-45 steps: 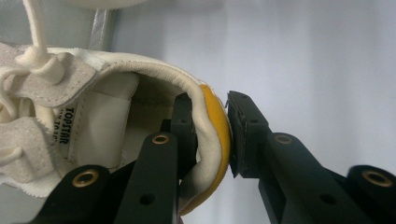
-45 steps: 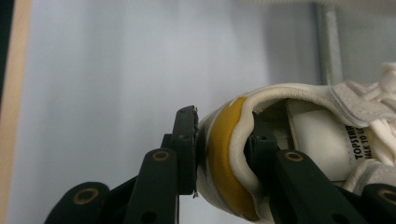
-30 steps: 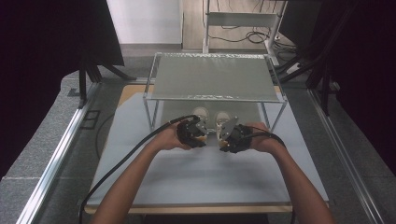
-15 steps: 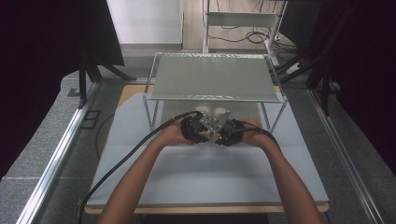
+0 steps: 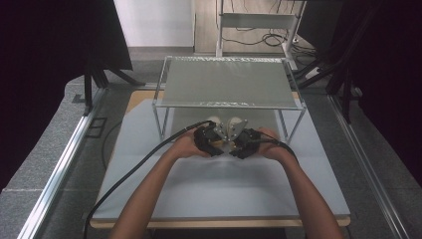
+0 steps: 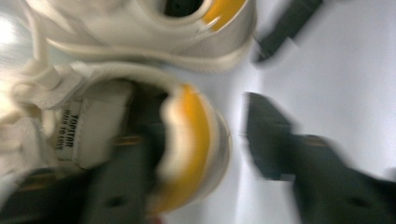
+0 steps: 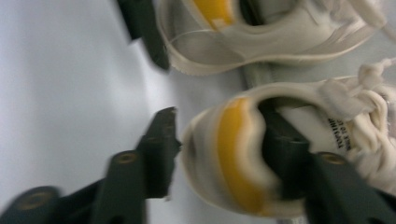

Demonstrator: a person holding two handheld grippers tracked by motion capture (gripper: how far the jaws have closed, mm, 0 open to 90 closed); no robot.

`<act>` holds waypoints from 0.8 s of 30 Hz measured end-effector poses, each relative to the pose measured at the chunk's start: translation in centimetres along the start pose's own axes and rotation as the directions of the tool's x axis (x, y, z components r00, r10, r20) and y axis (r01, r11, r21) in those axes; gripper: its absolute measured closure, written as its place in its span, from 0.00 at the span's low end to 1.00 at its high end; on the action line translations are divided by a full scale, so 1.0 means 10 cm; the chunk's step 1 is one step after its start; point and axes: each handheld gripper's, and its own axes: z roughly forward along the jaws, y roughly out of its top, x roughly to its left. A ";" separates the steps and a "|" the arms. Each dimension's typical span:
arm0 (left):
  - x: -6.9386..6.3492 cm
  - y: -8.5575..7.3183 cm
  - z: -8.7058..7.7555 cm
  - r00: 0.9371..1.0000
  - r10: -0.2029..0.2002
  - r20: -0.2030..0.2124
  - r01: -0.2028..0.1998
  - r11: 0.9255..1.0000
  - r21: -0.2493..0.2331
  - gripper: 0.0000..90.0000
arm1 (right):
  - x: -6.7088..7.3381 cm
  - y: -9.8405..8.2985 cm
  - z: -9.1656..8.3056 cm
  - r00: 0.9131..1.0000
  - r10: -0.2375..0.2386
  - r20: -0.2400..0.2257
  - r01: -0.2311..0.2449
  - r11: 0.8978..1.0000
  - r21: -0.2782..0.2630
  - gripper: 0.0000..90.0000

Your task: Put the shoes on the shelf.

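Two white sneakers with yellow heel linings stand side by side on the table under the front edge of a wire shelf: the left shoe point(image 5: 215, 121) and the right shoe point(image 5: 238, 123). My left gripper point(image 5: 214, 135) is at the left shoe's heel point(image 6: 191, 140). One jaw is inside the shoe and the other stands clear outside it. My right gripper point(image 5: 240, 137) straddles the right shoe's heel point(image 7: 224, 154) the same way. Both pairs of jaws have just been opening, each with a heel between them, and neither presses on it.
The metal shelf rack point(image 5: 229, 105) stands over the far half of the white table point(image 5: 224, 194), its thin legs point(image 5: 158, 124) flanking the shoes. A black cable point(image 5: 144, 164) trails from the left gripper toward the near left. Dark curtains close both sides.
Both hands have drawn closer together, and the two shoes now sit tight side by side at the shelf's front edge.
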 end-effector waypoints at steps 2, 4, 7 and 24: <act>-0.02 0.00 -0.03 0.998 -0.037 -0.042 0.036 0.999 -0.024 0.42 | 0.03 0.01 -0.05 0.998 0.032 0.048 -0.030 0.999 -0.034 0.43; -0.10 0.02 -0.05 0.997 -0.033 -0.068 0.031 0.999 -0.023 0.33 | 0.09 0.02 -0.11 0.995 0.041 0.092 -0.036 0.998 -0.048 0.38; -0.26 0.02 0.00 0.983 0.002 -0.186 -0.005 1.000 -0.016 0.30 | 0.18 0.02 -0.22 0.982 0.045 0.183 -0.025 0.994 -0.110 0.36; -0.44 -0.11 -0.34 0.957 -0.064 -0.284 0.026 0.991 -0.135 0.16 | 0.37 -0.14 -0.43 0.963 0.084 0.257 -0.041 0.985 -0.168 0.37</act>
